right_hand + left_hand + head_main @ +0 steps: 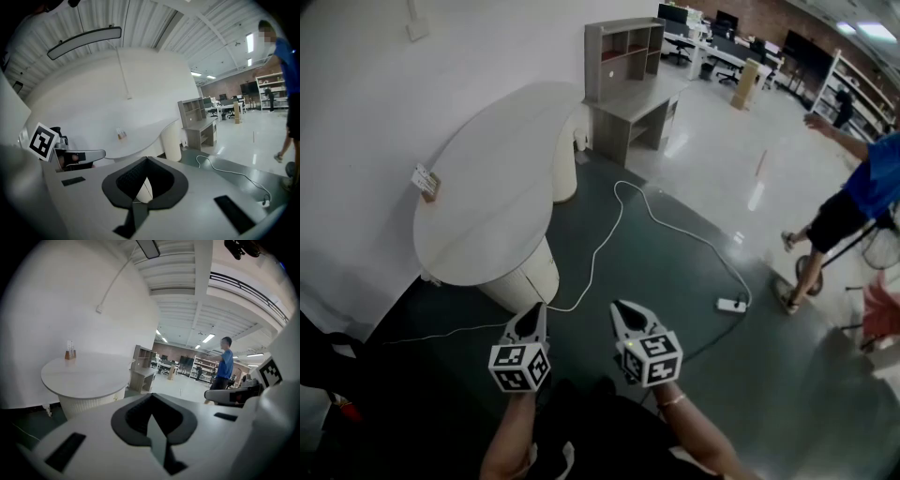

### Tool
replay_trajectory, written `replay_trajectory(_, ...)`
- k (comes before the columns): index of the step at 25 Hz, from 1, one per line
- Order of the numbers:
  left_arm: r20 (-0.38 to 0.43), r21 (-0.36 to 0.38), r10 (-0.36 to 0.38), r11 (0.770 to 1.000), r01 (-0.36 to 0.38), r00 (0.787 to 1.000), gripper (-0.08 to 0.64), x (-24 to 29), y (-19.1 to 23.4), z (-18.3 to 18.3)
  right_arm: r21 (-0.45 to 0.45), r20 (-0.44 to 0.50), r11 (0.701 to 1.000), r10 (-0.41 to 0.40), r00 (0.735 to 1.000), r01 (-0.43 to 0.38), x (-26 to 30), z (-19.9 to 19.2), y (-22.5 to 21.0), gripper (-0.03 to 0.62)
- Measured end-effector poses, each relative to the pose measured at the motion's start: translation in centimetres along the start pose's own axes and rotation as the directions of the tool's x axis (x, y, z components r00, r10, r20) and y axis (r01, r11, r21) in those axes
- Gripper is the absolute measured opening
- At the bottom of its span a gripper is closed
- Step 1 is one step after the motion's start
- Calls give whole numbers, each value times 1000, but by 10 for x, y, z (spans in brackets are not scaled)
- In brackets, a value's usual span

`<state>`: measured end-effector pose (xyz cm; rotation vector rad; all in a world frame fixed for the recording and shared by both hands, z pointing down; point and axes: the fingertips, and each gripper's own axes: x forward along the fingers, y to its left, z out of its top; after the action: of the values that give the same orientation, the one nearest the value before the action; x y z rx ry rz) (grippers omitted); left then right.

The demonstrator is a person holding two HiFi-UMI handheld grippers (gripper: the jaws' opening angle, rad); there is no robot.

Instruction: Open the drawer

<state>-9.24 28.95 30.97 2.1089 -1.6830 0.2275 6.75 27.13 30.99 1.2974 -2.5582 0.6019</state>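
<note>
No drawer front shows plainly in any view. A grey desk with a shelf unit [628,103] [143,369] [199,122] stands against the far wall. A white curved table [487,187] [84,376] [136,143] on a ribbed base is nearer, ahead and to the left. In the head view my left gripper [534,314] [152,397] and right gripper [623,311] [146,161] are held side by side low in the middle, over the dark floor and short of the table. Both are shut with nothing between their jaws, and both point slightly downward.
A white cable [600,244] runs across the dark floor to a power strip [731,304]. A small card holder [426,181] sits on the table by the wall. A person in a blue shirt [853,206] [225,366] stands at the right on the shiny floor.
</note>
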Motion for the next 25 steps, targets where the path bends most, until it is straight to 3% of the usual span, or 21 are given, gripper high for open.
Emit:
replay_trajectory(7, 1, -24, 26, 999, -26, 1000, 3, 4, -13, -6, -21, -20, 1000, 9, 1000, -10, -9, -1, -15, 3)
replay_trajectory(14, -18, 15, 29, 999, -29, 999, 3, 38, -11, 4, -13, -14, 1000, 7, 1000, -7, 8, 6, -34, 3)
replay_trajectory(25, -73, 20, -36, 999, 37, 997, 3, 181, 2, 38, -9, -22, 999, -40, 999, 40, 105, 55, -116, 3)
